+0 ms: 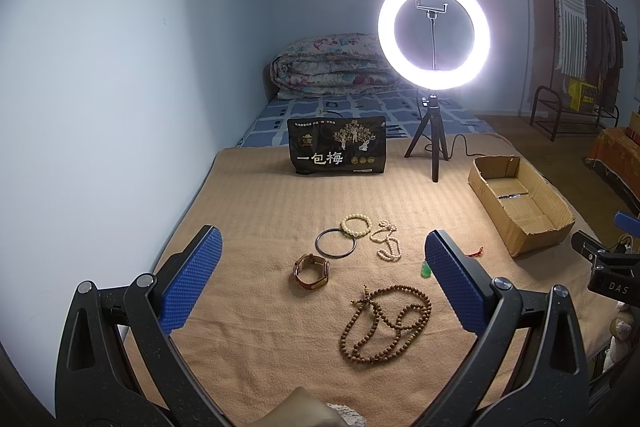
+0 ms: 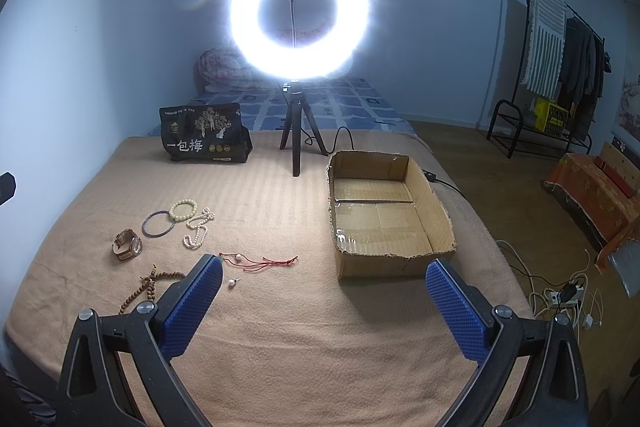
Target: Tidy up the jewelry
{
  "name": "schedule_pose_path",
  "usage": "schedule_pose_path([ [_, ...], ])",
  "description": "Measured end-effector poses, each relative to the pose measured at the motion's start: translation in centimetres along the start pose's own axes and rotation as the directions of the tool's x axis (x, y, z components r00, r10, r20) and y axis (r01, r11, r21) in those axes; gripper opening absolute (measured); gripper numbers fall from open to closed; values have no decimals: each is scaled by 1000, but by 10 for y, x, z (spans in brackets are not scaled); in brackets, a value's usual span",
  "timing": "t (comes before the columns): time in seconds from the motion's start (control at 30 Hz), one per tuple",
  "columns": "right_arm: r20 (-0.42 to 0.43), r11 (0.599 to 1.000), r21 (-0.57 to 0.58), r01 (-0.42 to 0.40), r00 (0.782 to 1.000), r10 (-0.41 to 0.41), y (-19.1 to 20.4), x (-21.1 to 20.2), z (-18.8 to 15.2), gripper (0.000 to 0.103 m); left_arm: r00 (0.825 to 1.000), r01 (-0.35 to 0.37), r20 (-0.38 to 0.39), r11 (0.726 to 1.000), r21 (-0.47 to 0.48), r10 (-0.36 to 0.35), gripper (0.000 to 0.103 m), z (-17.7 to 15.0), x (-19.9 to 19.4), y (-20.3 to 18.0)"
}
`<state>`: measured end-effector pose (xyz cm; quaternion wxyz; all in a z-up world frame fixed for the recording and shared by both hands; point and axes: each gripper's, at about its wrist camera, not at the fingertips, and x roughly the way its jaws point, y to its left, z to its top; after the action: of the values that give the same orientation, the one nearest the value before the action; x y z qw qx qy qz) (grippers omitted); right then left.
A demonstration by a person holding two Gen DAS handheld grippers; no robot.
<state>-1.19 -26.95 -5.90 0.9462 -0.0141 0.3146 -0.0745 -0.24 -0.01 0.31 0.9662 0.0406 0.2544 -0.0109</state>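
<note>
Still at the start: on the tan blanket (image 2: 280,307) covering the bed, the cardboard box (image 2: 384,215) near its right edge sits empty, and the jewelry lies well apart to its left. Largest first: the long wooden bead string (image 1: 386,325), the pearl necklace (image 1: 386,241), dark bangle (image 1: 336,243), cream bead bracelet (image 1: 357,225), watch (image 1: 312,271), red cord (image 2: 260,261), small pearl stud (image 2: 232,282). My left gripper (image 1: 324,283) and right gripper (image 2: 324,303) both hover wide open, holding nothing. Next, I judge, a low pinch on one piece.
</note>
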Motion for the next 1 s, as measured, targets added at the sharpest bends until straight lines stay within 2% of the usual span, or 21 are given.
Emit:
schedule_pose_path([
  [0.67, -5, 1000, 3, 0, 1000, 0, -2, 1, -1, 103, 1000, 0, -8, 1000, -2, 0, 103, -6, 2, -1],
  [1.0, -21, 1000, -6, -8, 1000, 8, 2, 4, -2, 103, 999, -19, -40, 1000, -21, 19, 103, -5, 13, 7],
])
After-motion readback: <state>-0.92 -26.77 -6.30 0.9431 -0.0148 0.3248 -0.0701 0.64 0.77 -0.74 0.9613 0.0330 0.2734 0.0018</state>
